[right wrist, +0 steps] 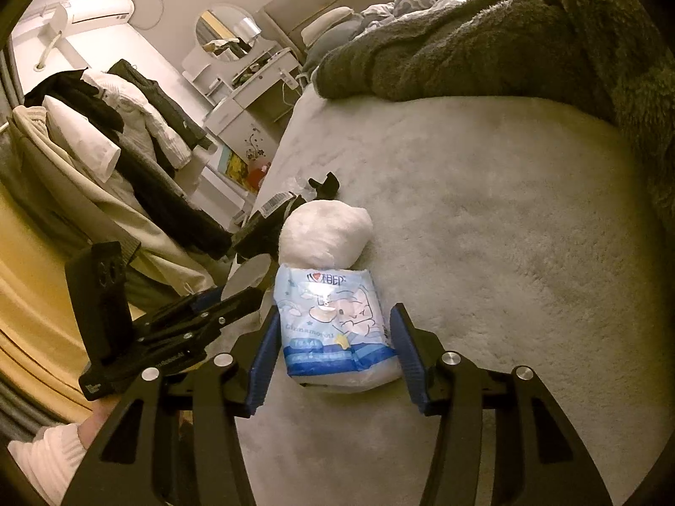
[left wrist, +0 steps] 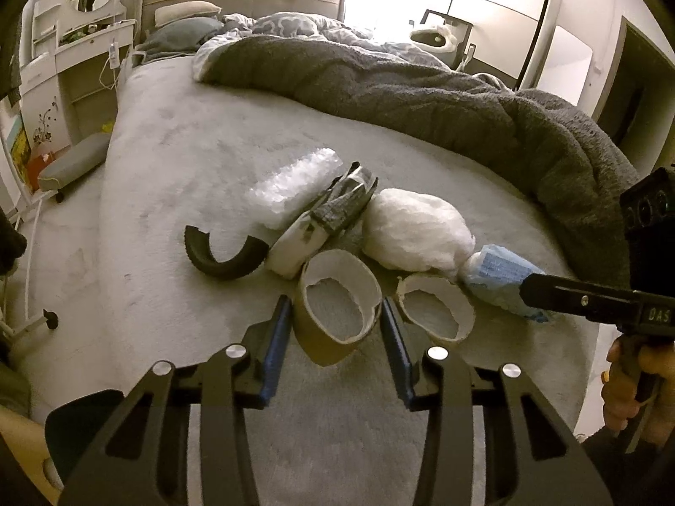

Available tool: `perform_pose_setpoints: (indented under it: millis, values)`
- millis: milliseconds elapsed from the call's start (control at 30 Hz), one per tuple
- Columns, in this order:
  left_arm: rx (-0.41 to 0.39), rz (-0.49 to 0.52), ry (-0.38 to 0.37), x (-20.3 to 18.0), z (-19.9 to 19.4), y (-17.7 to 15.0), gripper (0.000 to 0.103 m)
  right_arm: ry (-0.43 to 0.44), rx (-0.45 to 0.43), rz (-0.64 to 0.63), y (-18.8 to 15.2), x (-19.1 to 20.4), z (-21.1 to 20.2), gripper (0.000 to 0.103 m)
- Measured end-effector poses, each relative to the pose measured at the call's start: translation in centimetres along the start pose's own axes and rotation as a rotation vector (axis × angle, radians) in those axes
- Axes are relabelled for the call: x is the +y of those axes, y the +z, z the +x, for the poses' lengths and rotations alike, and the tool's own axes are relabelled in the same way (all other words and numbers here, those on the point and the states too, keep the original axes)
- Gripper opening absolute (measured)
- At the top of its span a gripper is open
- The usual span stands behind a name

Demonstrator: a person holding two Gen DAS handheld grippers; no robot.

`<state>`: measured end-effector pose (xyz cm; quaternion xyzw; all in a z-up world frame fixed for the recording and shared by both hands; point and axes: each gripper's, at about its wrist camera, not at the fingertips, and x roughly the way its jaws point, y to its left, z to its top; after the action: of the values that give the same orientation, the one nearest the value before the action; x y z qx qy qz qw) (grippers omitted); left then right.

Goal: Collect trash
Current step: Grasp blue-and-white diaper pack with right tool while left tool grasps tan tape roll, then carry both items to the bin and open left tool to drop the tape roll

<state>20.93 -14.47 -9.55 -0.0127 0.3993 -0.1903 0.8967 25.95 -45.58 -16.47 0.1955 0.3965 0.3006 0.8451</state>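
Trash lies clustered on the bed [left wrist: 177, 160]. Left wrist view: the left tongs [left wrist: 335, 329] pinch a tape roll core [left wrist: 337, 295]; a second core [left wrist: 438, 308] sits at three o'clock, a white wad [left wrist: 415, 232] at one o'clock. Right wrist view: the right tongs [right wrist: 333, 350] straddle a blue tissue pack [right wrist: 333, 324], left pad touching, right pad just clear.

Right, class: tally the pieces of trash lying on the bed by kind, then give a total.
Cardboard tape-roll cores: 2
Bubble wrap: 1
Crumpled white plastic bag: 1
Blue tissue packet: 1
Black curved piece: 1
Grey-and-white wrapper: 1
Total: 7
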Motion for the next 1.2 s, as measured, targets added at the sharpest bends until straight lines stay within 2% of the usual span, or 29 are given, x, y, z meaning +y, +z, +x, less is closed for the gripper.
perform_pose_setpoints:
  millis: [400,633,933,1200]
  values:
    - [-0.005,-0.004,-0.050,0.1,-2.4,0.2,0.043,0.012,-0.002,-0.018,0.6,1.5,-0.9,0.051]
    - [-0.051,0.000,-0.056,0.4,-5.6,0.2,0.043,0.015,-0.014,-0.025,0.9,3.4,-1.2,0.051]
    - [-0.090,-0.032,-0.001,3.3,-9.3,-0.1,0.043,0.041,-0.021,-0.067,1.5,7.9,-0.4,0.051]
    - [-0.053,-0.081,0.084,7.8,-10.6,-1.7,0.043,0.086,0.004,-0.118,1.8,12.3,2.1,0.051]
